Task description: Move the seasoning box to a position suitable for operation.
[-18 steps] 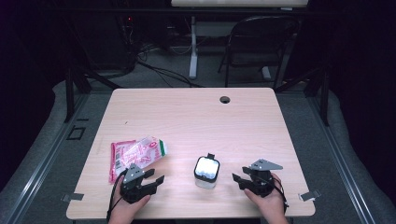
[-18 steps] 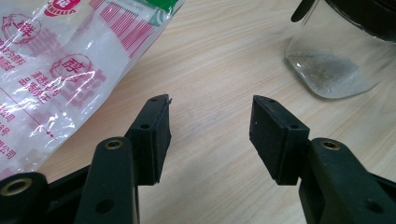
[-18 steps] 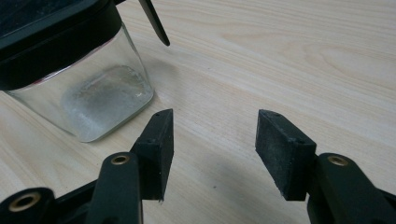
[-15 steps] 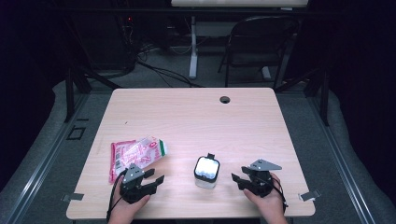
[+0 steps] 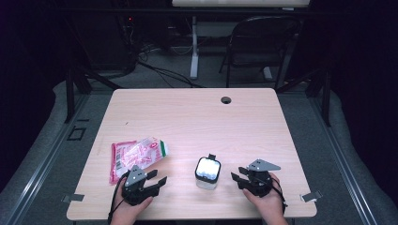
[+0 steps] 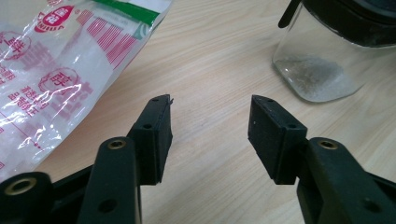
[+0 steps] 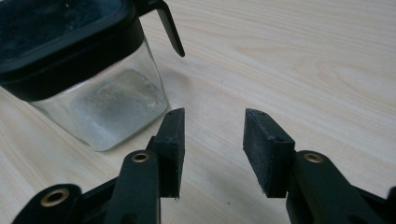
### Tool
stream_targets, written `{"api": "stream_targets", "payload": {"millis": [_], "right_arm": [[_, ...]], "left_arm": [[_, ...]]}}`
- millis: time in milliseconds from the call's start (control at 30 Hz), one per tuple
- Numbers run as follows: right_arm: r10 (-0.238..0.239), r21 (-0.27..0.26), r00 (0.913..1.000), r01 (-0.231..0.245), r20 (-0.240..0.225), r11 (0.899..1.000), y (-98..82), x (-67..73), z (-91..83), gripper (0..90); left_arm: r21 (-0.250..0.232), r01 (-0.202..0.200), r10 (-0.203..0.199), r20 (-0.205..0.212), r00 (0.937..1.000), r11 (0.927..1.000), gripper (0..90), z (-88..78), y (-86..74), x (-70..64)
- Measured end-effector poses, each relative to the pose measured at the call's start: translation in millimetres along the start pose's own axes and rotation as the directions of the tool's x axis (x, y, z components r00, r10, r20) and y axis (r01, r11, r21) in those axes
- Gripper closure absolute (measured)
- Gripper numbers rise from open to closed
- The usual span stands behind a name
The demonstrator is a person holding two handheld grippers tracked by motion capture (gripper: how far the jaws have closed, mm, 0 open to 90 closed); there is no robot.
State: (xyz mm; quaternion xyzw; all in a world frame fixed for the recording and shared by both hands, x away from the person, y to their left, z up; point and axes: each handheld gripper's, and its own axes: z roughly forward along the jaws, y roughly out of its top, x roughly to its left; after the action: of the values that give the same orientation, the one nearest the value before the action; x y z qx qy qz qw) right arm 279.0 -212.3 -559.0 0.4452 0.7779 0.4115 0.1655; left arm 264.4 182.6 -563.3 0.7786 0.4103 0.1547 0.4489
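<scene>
A clear glass jar point(image 5: 208, 172) with a black clip lid stands near the table's front edge, between both hands. A crinkled clear bag with red print and a green strip point(image 5: 137, 156) lies to its left. My left gripper point(image 5: 158, 181) rests low beside the bag's near end, pointing right, open and empty. In the left gripper view, the left gripper point(image 6: 210, 114) has the bag point(image 6: 56, 70) at upper left and the jar point(image 6: 327, 56) at upper right. My right gripper point(image 5: 237, 178) sits right of the jar, open. In the right gripper view, the right gripper point(image 7: 212, 126) is empty, with the jar point(image 7: 79, 60) just left of it.
The pale wooden table point(image 5: 197, 122) has a round cable hole point(image 5: 226, 100) near its far edge. Metal clips point(image 5: 73, 198) sit at the front corners. A dark chair point(image 5: 263, 42) and cables stand on the floor beyond the table.
</scene>
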Motion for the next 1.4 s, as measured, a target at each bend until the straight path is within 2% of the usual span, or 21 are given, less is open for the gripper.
{"api": "stream_targets", "payload": {"millis": [100,200,267,367,433,500,633,667,767,833,967,1067,1233,1333,1400], "right_arm": [[-0.006,-0.009,0.9999,0.006,-0.008,1.000,4.9,0.8,-1.1,61.8],[-0.026,0.006,0.9994,0.026,-0.024,1.000,12.2,1.1,-2.4,67.6],[-0.008,0.014,0.9994,0.008,-0.033,1.000,17.7,1.5,-2.3,72.5],[-0.021,0.028,0.9989,0.022,-0.042,0.999,25.5,1.1,0.0,77.5],[-0.021,0.035,0.9989,0.022,-0.043,0.999,29.5,0.5,4.0,79.1],[0.017,0.037,0.9978,-0.015,-0.064,0.999,33.2,-0.4,6.8,80.8],[0.007,0.032,0.9967,-0.005,-0.081,0.999,37.9,0.1,13.1,86.9],[0.001,0.034,0.9961,0.002,-0.088,0.999,38.4,0.6,15.2,88.5],[-0.005,0.037,0.9951,0.009,-0.099,0.999,38.7,1.1,18.6,90.0],[-0.017,0.041,0.9941,0.022,-0.107,0.999,39.2,3.1,23.6,90.0],[-0.039,0.035,0.9923,0.044,-0.117,0.998,40.0,6.5,27.8,90.0],[-0.040,0.026,0.9921,0.044,-0.118,0.999,40.3,7.6,28.9,90.0],[-0.028,0.018,0.9897,0.031,-0.140,0.999,40.2,10.8,30.3,90.0],[-0.049,0.016,0.9903,0.051,-0.130,0.999,40.3,13.1,32.7,90.0],[-0.044,0.023,0.9895,0.048,-0.138,0.999,40.4,12.7,33.3,90.0]], "left_arm": [[0.008,-0.003,0.003,-0.003,1.0000,1.0000,54.9,-0.5,3.9,-2.9],[0.029,-0.015,0.015,-0.001,0.9999,0.9995,60.4,2.0,8.9,-6.8],[0.047,-0.030,0.030,0.001,0.9995,0.9985,65.7,4.6,12.8,-10.9],[0.069,-0.061,0.060,0.007,0.9982,0.9958,71.7,7.6,19.7,-19.4],[0.070,-0.058,0.056,0.021,0.9982,0.9959,74.3,10.3,24.7,-25.2],[0.071,-0.065,0.063,0.023,0.9977,0.9954,77.9,13.3,27.4,-30.1],[0.068,-0.063,0.060,0.046,0.9972,0.9957,87.2,19.4,28.5,-38.7],[0.075,-0.065,0.060,0.063,0.9962,0.9951,89.7,24.6,27.9,-43.9],[0.084,-0.072,0.065,0.085,0.9943,0.9938,90.0,29.3,26.6,-48.6],[0.092,-0.087,0.077,0.111,0.9909,0.9919,90.0,34.2,25.2,-57.4],[0.102,-0.106,0.091,0.136,0.9866,0.9892,90.0,40.8,25.0,-68.1],[0.107,-0.106,0.092,0.132,0.9870,0.9885,90.0,44.6,24.3,-74.3],[0.101,-0.107,0.091,0.157,0.9834,0.9891,90.0,49.6,26.7,-81.3],[0.103,-0.118,0.102,0.148,0.9838,0.9876,90.0,51.1,26.7,-85.1],[0.106,-0.117,0.100,0.154,0.9829,0.9874,90.0,52.3,26.9,-85.9]]}}
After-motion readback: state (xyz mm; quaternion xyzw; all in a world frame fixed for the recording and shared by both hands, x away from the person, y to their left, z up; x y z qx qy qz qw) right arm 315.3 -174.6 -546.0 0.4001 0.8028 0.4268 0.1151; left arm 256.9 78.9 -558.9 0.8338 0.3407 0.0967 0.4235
